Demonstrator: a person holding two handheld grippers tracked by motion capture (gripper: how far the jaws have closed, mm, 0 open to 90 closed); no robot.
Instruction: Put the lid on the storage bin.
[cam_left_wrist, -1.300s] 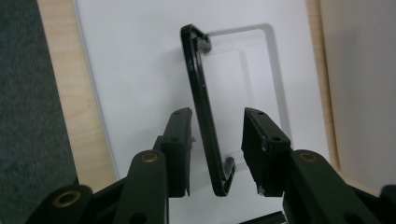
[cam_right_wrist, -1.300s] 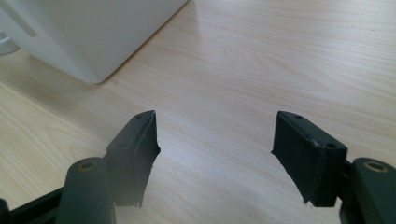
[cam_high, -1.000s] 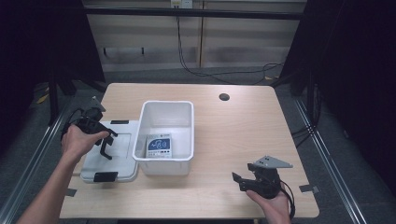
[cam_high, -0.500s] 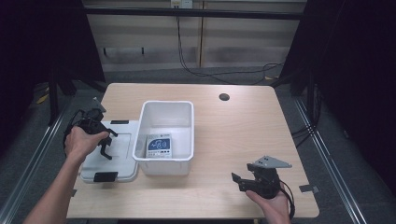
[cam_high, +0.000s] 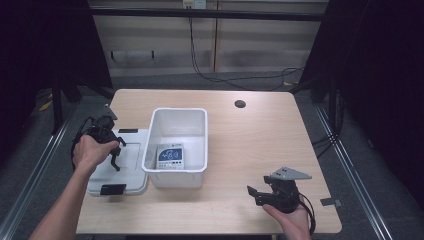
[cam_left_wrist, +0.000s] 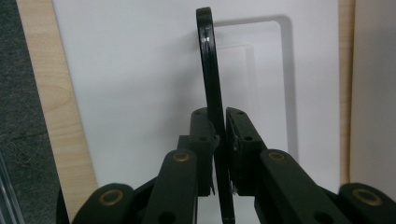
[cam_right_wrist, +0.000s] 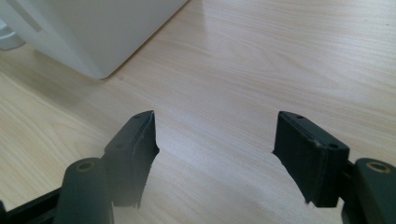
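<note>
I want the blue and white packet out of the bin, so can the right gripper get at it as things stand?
Probably yes: the right gripper is open and holds nothing, the white bin is open-topped, and the packet lies uncovered inside.

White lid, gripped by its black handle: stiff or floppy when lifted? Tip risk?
The white lid looks like moulded plastic with a raised panel, so probably stiff and light. The left gripper pinches only the thin black handle, so the lid may swing or tilt. Its smooth surface likely slides easily on the table.

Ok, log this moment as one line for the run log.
left gripper: shut on lid handle | lid: flat on table, left of bin | bin: holds a card | right gripper: open, idle over bare table
</note>
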